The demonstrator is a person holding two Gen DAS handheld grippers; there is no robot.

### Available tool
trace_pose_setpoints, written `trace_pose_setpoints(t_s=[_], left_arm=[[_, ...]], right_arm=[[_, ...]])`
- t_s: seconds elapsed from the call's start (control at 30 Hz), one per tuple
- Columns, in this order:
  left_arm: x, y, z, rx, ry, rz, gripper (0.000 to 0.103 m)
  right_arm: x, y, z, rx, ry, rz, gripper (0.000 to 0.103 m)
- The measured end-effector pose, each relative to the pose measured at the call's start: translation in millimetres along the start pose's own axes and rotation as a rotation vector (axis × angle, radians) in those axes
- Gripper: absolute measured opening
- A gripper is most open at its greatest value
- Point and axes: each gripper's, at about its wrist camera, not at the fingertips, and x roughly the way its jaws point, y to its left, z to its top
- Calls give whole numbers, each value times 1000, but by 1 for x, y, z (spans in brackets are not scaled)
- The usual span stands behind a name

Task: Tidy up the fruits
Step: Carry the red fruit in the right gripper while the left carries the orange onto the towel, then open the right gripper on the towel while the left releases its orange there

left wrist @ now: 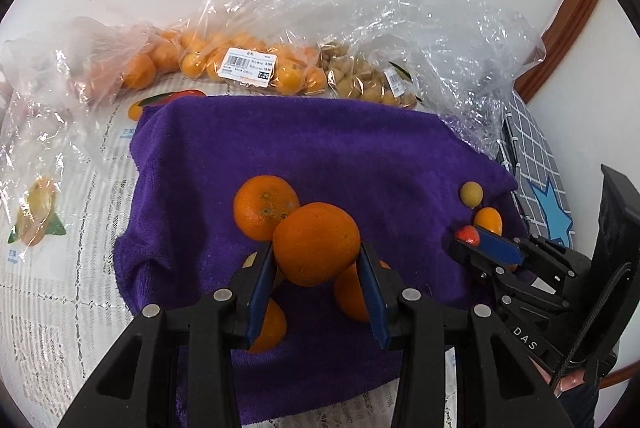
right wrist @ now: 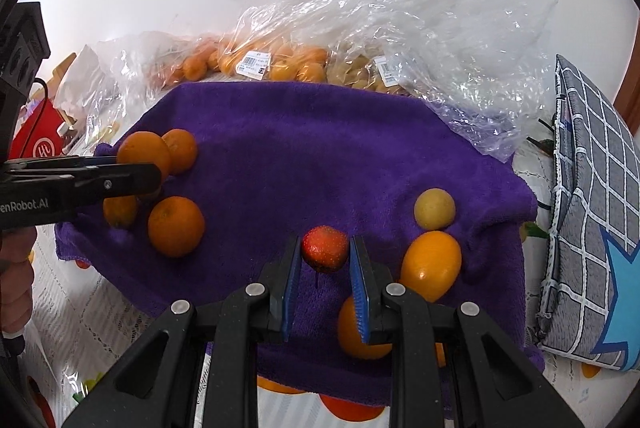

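Our left tongs [left wrist: 317,260] clamp an orange [left wrist: 316,243] above the purple towel [left wrist: 320,148], beside a second orange [left wrist: 264,206]. Only the right wrist view shows our right tongs [right wrist: 325,258] closely bracketing a small red fruit [right wrist: 324,254]; whether they pinch it, we cannot tell.

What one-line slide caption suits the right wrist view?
Right claw closed on a small red fruit above the purple towel, beside a kumquat.
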Motion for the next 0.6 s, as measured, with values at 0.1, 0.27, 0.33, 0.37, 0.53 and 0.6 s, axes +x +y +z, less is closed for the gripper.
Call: trace_pose_setpoints(t_s=[0.1,0.27,0.33,0.37,0.53,0.6], left_arm=[[1,-2,2,12,4,1,40],[4,-8,3,45,10,14,40],[4,-9,3,58,9,22,40],[5,-10,4,64,9,25,40],[5,-8,4,55,12,12,40],[4,-7,2,51,10,8,40]], right_arm=[[2,2,2,-15,7,-7,24],[7,3,4,-29,24,-17,24],[10,5,5,-38,31,-21,24],[11,6,5,-42,35,-21,24],[13,6,5,-51,45,-20,24],[13,6,5,-53,47,-19,24]])
